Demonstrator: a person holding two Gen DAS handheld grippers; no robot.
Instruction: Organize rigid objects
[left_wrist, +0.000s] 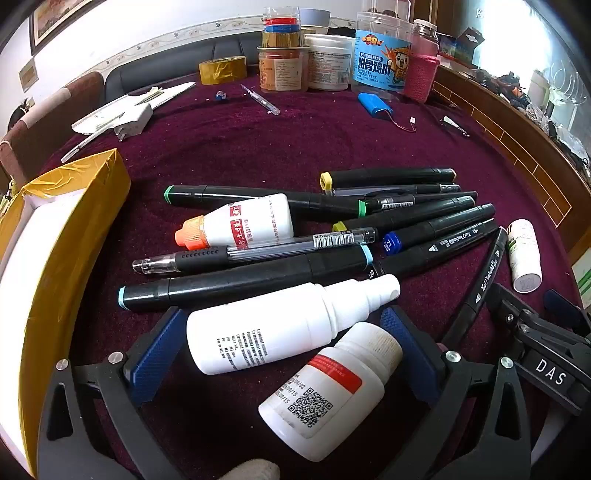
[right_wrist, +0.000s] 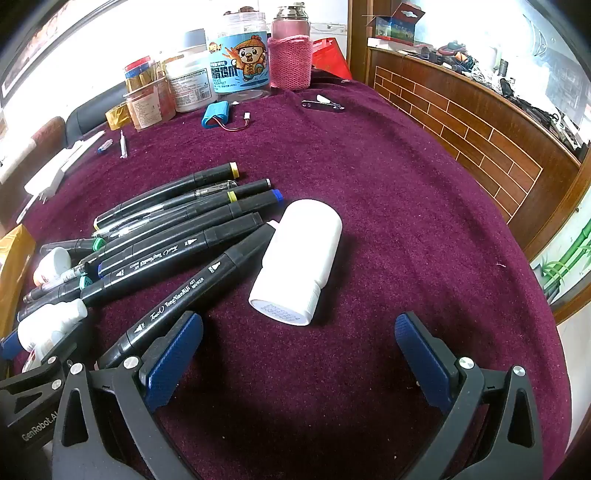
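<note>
**Left tongs straddling two bottles; right tongs lining up on the lone one**

Left tongs (left_wrist: 284, 354) are sitting fully released, gripping nothing, with the red-label bottle (left_wrist: 328, 391) and spray bottle (left_wrist: 280, 325) lying between the pads. Spray bottle's long axis is running crosswise, nozzle toward the right pad; I'd say that one is left's pick. Right tongs (right_wrist: 299, 354) are also hanging released and empty; the white bottle (right_wrist: 299, 258) is lying just ahead, centred, base toward them, axis running away. Marker pile (left_wrist: 332, 229) is sprawling beyond on the desk (left_wrist: 258, 140). Yellow box (left_wrist: 74, 229) is waiting at left, nearest the left hand.
</note>
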